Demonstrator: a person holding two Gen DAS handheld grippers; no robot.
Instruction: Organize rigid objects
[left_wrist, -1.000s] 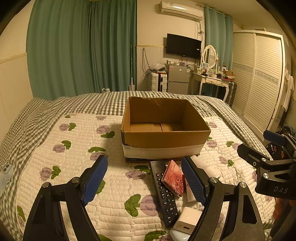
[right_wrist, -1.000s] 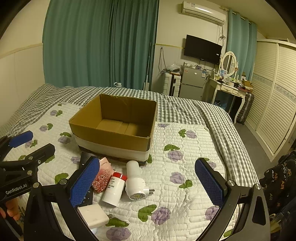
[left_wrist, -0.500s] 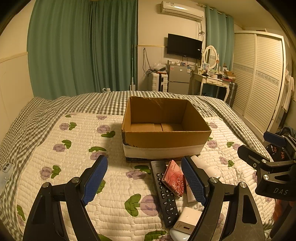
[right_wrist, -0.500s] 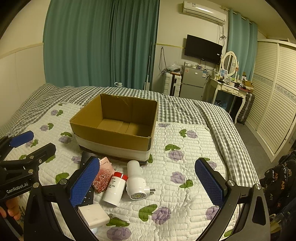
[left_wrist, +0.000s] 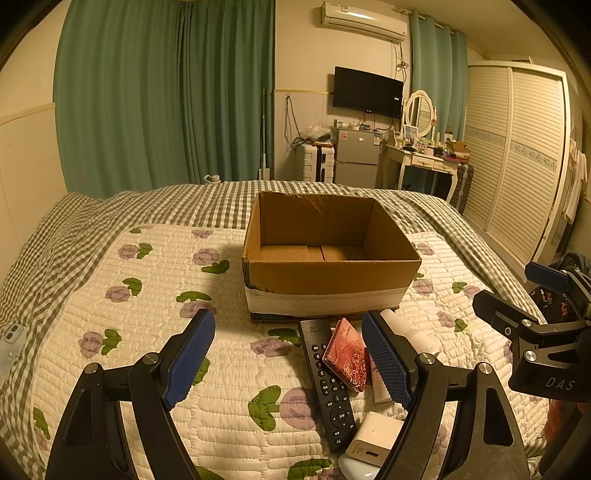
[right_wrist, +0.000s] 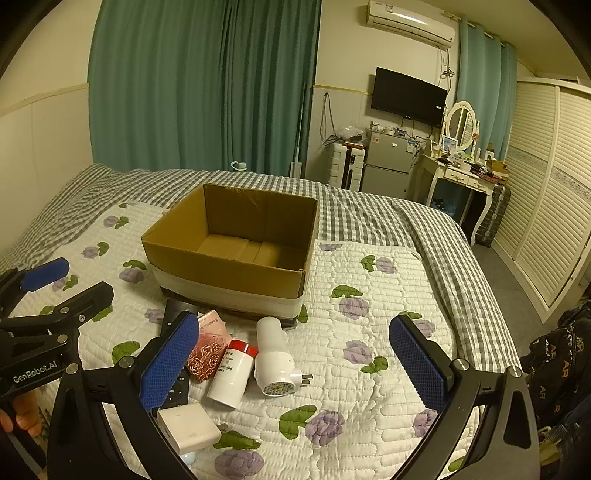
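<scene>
Nothing is packed yet: the cardboard box (right_wrist: 236, 254) sits empty on the bed (right_wrist: 369, 280), while the remote (left_wrist: 327, 380), red-capped bottle (right_wrist: 231, 373) and plug adapter (right_wrist: 275, 358) (all loose) lie before it. Left gripper (left_wrist: 291, 360) and right gripper (right_wrist: 295, 365) hover with fingers spread, gripping nothing; next, I judge, one closes on an item.
</scene>
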